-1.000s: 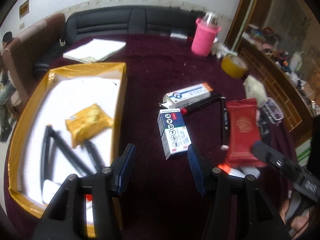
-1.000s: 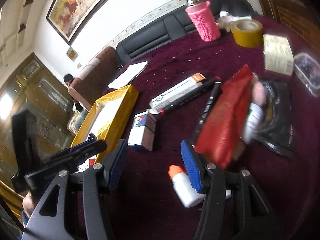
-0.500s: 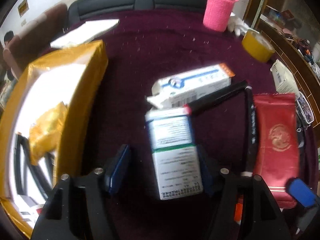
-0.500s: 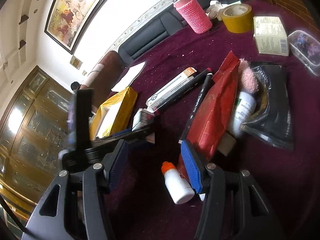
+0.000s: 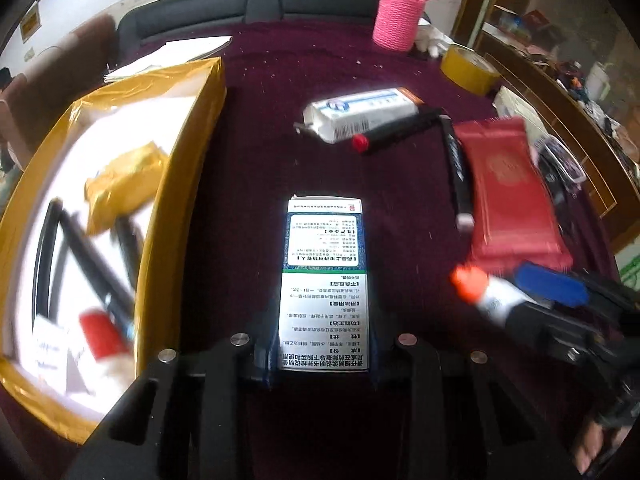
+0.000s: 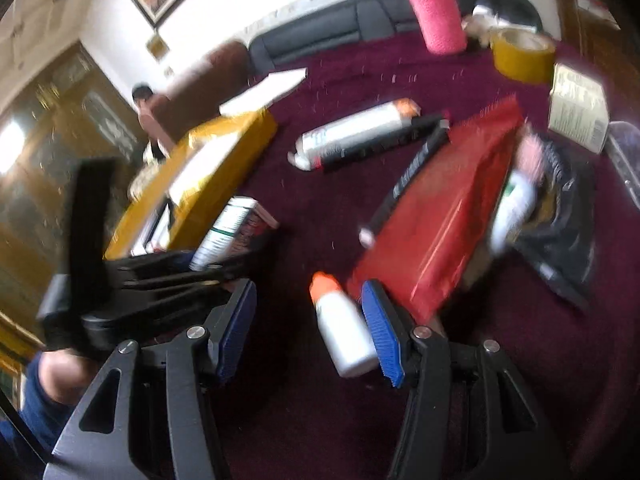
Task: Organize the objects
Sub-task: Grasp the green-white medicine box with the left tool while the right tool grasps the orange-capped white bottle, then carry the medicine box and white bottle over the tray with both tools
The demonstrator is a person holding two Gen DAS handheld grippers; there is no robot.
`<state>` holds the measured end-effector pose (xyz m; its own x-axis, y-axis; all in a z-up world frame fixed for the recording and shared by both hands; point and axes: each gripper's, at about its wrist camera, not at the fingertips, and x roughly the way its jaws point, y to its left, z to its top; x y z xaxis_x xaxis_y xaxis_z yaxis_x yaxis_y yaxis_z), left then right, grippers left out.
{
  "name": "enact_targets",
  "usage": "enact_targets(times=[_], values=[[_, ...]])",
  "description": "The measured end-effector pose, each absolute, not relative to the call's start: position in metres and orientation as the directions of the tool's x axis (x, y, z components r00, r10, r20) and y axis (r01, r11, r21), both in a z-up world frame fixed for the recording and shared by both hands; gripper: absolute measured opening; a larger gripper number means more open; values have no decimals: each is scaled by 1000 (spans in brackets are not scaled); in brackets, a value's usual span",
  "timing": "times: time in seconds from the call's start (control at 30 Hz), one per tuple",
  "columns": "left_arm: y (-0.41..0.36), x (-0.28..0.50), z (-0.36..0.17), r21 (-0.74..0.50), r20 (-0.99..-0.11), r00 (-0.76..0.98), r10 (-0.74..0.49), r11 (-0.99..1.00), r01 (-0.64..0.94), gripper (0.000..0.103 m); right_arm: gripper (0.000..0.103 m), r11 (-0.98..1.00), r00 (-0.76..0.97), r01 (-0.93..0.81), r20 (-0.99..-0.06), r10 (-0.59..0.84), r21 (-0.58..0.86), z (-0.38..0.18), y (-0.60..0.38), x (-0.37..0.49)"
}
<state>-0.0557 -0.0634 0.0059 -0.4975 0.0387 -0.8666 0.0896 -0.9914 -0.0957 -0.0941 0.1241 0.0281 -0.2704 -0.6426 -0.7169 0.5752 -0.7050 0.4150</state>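
Observation:
A blue, white and green medicine box [image 5: 324, 280] lies on the maroon table, beside the yellow tray [image 5: 188, 184]. My left gripper [image 5: 322, 360] is closing its jaws on the box's near end, and both pads touch its sides. In the right wrist view the same box [image 6: 228, 232] sticks out of the left gripper [image 6: 208, 264]. My right gripper [image 6: 312, 332] stands open low over the table. A white glue bottle with an orange cap [image 6: 344, 320] lies between its fingers, close to the right pad [image 6: 380, 332]. Just beyond it lies a red pouch [image 6: 444, 216].
The tray holds a yellow packet [image 5: 124, 184], black pens and a red-capped item. A long white box [image 5: 368, 114], two black markers [image 5: 456, 172], a pink-sleeved bottle [image 5: 400, 16], a yellow tape roll [image 5: 468, 68] and a black bag [image 6: 560, 220] lie on the table. A person stands far left.
My left gripper dropped onto the medicine box and its jaws narrowed from wide apart to touching it. The right gripper sank slightly and rolled, with the glue bottle now between its fingers.

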Motion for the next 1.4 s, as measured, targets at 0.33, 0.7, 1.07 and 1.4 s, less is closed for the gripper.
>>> enact_targets(times=[0.33, 0.7, 1.07, 1.4], values=[[-61, -36, 13, -115, -838, -540, 76, -993, 38, 29, 24, -751, -359, 646, -812, -460, 139, 5, 87, -64], [-84, -4, 54, -216, -760, -627, 172, -976, -5, 29, 24, -746, -353, 574, -720, -597, 337, 31, 93, -49], [-181, 36, 81, -287, -682, -722, 120, -951, 113, 29, 25, -650, -296, 629, -641, -708, 426, 73, 32, -18], [-288, 43, 44, -317, -729, -684, 13, -892, 321, 30, 25, -578, -202, 692, -654, -729, 431, 80, -68, -5]])
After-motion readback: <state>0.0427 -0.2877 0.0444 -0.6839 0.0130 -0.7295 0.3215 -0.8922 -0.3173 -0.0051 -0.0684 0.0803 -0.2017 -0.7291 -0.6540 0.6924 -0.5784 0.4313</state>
